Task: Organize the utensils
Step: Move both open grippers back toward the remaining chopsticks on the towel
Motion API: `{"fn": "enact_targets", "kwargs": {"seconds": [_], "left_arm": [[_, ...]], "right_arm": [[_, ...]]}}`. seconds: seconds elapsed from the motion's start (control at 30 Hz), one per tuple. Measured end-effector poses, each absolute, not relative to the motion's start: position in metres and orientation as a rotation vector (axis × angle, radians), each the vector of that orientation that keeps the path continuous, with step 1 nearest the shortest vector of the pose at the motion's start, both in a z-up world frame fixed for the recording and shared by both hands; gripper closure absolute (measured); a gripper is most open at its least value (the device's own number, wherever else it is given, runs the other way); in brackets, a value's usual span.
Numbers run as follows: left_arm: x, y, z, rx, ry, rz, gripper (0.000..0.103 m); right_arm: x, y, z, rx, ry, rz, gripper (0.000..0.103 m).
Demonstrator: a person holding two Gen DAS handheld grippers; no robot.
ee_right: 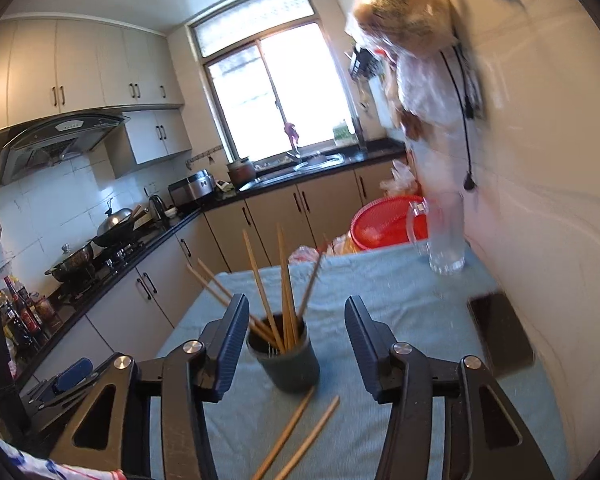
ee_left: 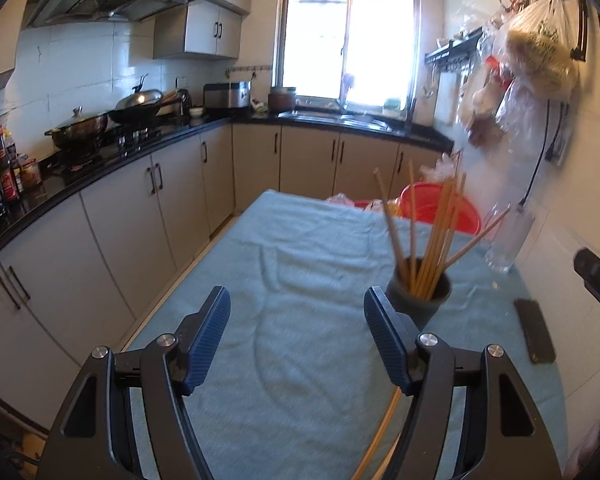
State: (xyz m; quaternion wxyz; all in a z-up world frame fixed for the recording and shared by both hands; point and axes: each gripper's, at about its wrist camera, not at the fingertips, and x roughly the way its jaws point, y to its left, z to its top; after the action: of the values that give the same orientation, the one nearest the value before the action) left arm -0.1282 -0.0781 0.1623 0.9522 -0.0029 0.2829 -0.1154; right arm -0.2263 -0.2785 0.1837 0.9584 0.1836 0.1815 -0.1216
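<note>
A dark cup [ee_left: 420, 296] holding several wooden chopsticks [ee_left: 432, 232] stands on the blue-cloth table [ee_left: 284, 264]. My left gripper [ee_left: 296, 316] is open and empty, just left of the cup. A loose chopstick [ee_left: 380, 436] lies on the cloth under its right finger. In the right wrist view the cup [ee_right: 286, 360] sits between the open fingers of my right gripper [ee_right: 296, 324], a little beyond the tips. Two loose chopsticks [ee_right: 300, 436] lie on the cloth in front of the cup.
A black phone [ee_left: 534, 330] [ee_right: 500, 332] lies at the table's right edge by the wall. A glass pitcher [ee_right: 444, 236] and a red basin [ee_right: 388, 222] stand at the far end. Kitchen cabinets [ee_left: 140, 208] run along the left. Bags [ee_left: 532, 60] hang on the wall.
</note>
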Motion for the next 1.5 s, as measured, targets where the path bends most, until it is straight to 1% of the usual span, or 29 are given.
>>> {"fn": "enact_targets", "kwargs": {"seconds": [0.17, 0.27, 0.37, 0.5, 0.87, 1.43, 1.47, 1.5], "left_arm": [[-0.128, -0.055, 0.149, -0.041, 0.633, -0.195, 0.035], [-0.129, -0.048, 0.144, -0.055, 0.652, -0.191, 0.035], [-0.132, -0.050, 0.138, -0.025, 0.667, -0.192, 0.035], [-0.140, -0.055, 0.132, 0.036, 0.667, -0.185, 0.035], [-0.144, -0.052, 0.125, 0.058, 0.680, -0.190, 0.035], [-0.123, -0.033, 0.101, 0.023, 0.754, -0.171, 0.035], [-0.122, -0.032, 0.099, 0.023, 0.761, -0.174, 0.035], [-0.121, -0.032, 0.098, 0.023, 0.766, -0.175, 0.035]], "right_arm": [[-0.242, -0.282, 0.153, 0.428, 0.430, -0.283, 0.048], [-0.243, -0.287, 0.127, 0.479, 0.511, -0.306, 0.048], [-0.238, -0.289, 0.097, 0.551, 0.608, -0.291, 0.048], [-0.234, -0.283, 0.075, 0.589, 0.677, -0.276, 0.048], [-0.219, -0.258, 0.055, 0.552, 0.777, -0.268, 0.048], [-0.192, -0.241, 0.034, 0.457, 0.877, -0.284, 0.048], [-0.189, -0.239, 0.033, 0.441, 0.883, -0.290, 0.048], [-0.185, -0.237, 0.032, 0.422, 0.888, -0.295, 0.051]]}}
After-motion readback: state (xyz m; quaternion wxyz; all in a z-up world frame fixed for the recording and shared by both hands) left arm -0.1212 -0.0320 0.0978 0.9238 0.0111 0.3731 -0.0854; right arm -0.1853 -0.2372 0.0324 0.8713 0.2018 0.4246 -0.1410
